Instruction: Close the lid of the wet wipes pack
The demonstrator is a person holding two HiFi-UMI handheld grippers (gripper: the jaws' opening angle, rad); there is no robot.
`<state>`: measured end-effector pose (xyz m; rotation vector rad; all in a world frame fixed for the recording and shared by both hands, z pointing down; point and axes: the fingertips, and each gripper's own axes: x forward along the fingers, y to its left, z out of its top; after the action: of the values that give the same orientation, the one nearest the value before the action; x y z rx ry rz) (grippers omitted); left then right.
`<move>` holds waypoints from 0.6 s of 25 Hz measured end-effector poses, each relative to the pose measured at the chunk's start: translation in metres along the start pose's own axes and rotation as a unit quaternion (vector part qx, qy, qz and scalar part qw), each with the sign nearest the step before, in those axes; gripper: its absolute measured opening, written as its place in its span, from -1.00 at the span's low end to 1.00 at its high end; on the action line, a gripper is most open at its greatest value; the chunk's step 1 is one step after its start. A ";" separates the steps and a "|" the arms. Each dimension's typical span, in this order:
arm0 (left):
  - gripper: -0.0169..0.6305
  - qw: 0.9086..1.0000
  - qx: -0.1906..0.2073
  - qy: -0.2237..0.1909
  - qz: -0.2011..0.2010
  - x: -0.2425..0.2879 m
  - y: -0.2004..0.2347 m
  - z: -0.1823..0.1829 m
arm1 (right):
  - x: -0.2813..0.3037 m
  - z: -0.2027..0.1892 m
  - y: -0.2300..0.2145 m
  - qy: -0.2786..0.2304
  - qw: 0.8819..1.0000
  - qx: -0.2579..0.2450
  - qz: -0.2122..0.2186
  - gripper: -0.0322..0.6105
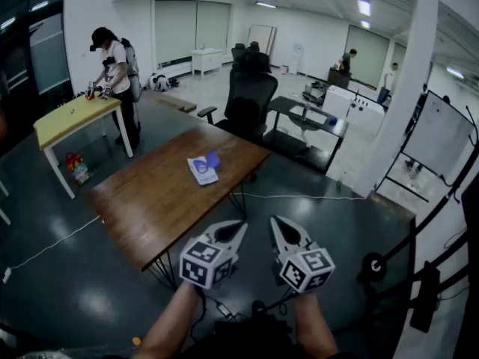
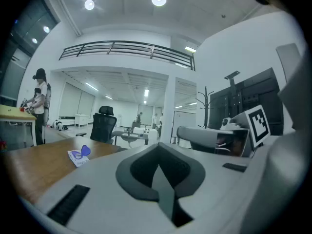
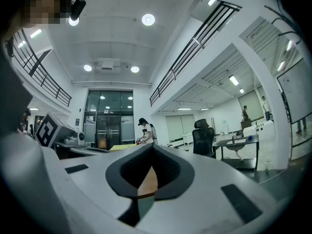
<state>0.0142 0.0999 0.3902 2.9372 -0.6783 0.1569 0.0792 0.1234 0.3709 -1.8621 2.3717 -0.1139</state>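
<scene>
The wet wipes pack lies flat near the far end of the brown wooden table, white with its blue lid flipped up. The left gripper view shows the pack far off at the left. My left gripper and right gripper hang side by side off the table's near corner, well short of the pack. Both are shut and empty. In their own views the left gripper and right gripper show jaws pressed together. The pack is hidden in the right gripper view.
A black office chair stands beyond the table's far end, with a dark desk to its right. A person works at a yellow table at far left. A whiteboard stands at right. Cables cross the dark floor.
</scene>
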 end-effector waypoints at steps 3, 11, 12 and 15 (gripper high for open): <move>-0.93 1.000 -0.001 0.002 0.001 0.001 0.001 -0.002 | -0.001 0.003 0.004 0.001 1.000 0.007 -0.001 -0.88; -0.93 1.000 -0.003 -0.001 0.001 0.000 0.002 -0.001 | -0.001 0.008 0.007 -0.009 1.000 0.012 -0.002 -0.88; -0.92 1.000 -0.002 -0.003 0.001 0.000 0.003 0.000 | -0.001 0.007 0.006 -0.010 1.000 0.011 -0.001 -0.88; -0.92 1.000 -0.001 -0.008 0.001 -0.001 0.003 0.001 | -0.002 0.004 0.004 -0.010 1.000 0.010 -0.002 -0.88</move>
<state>0.0122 0.0971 0.3894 2.9380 -0.6843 0.1326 0.0761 0.1263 0.3662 -1.8515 2.3451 -0.1183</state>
